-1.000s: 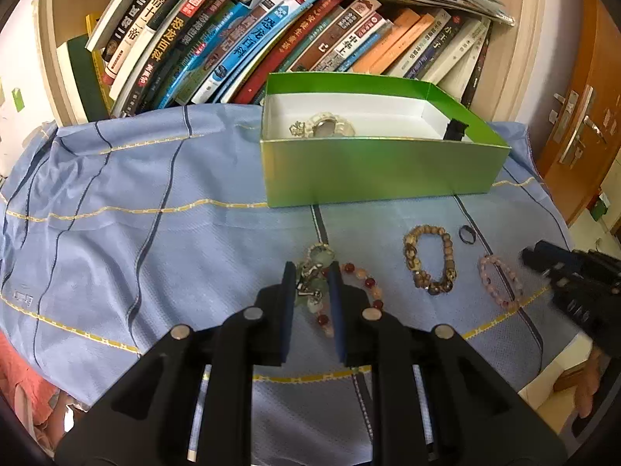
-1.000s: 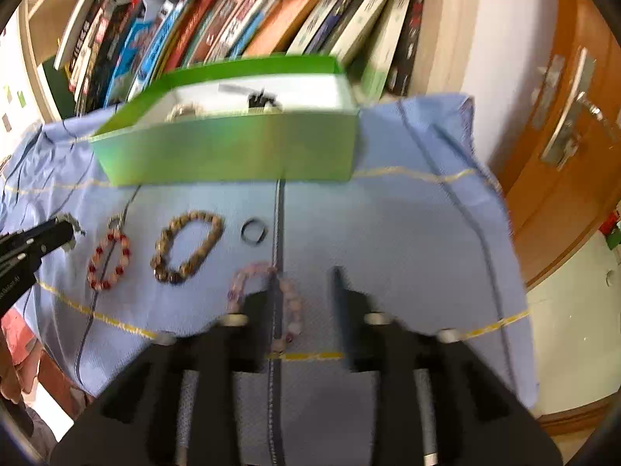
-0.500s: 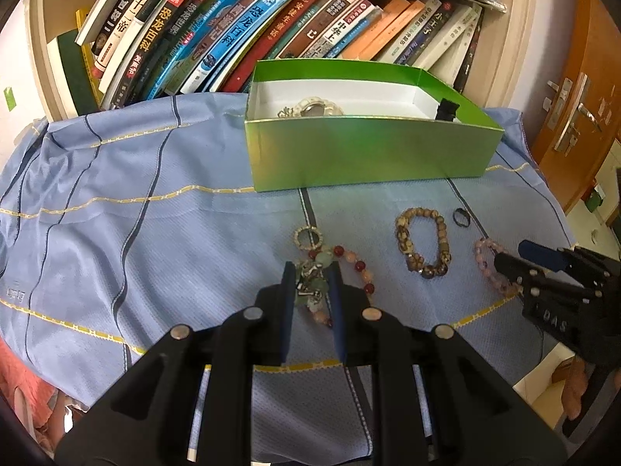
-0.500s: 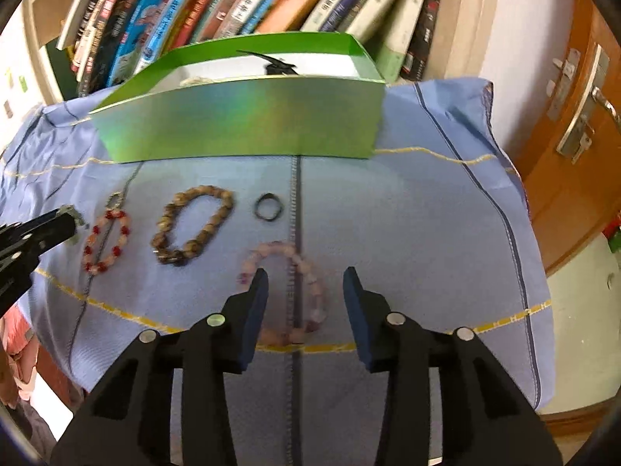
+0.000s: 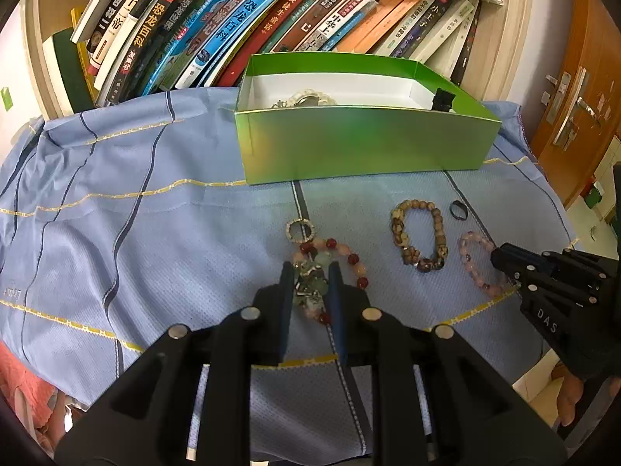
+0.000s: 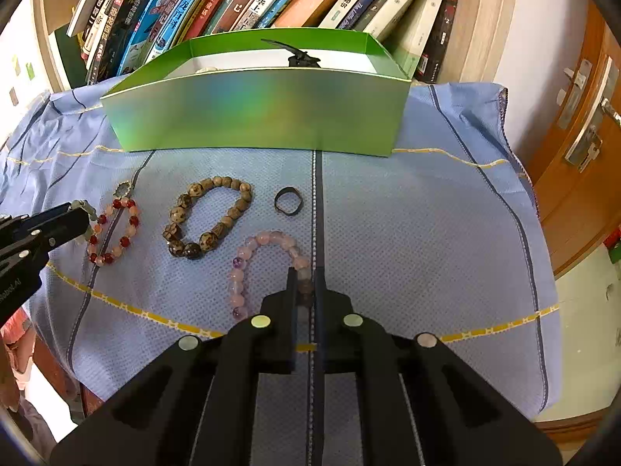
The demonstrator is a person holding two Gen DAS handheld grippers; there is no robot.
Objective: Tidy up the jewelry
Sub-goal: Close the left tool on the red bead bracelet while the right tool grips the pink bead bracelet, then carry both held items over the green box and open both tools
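1. Left wrist view: my left gripper (image 5: 310, 287) is clamped narrow on the charm cluster of the red bead bracelet (image 5: 351, 258), low in the centre on the blue cloth (image 5: 155, 233). It is light and floppy, so the loop will dangle; a grip at the cluster seems safest.

2. Right wrist view: my right gripper (image 6: 304, 285) is closing on the pink bead bracelet (image 6: 248, 256), lower centre, its beads between the jaws. The smooth beads may slip, I think. The green box (image 6: 252, 108) waits at the top.
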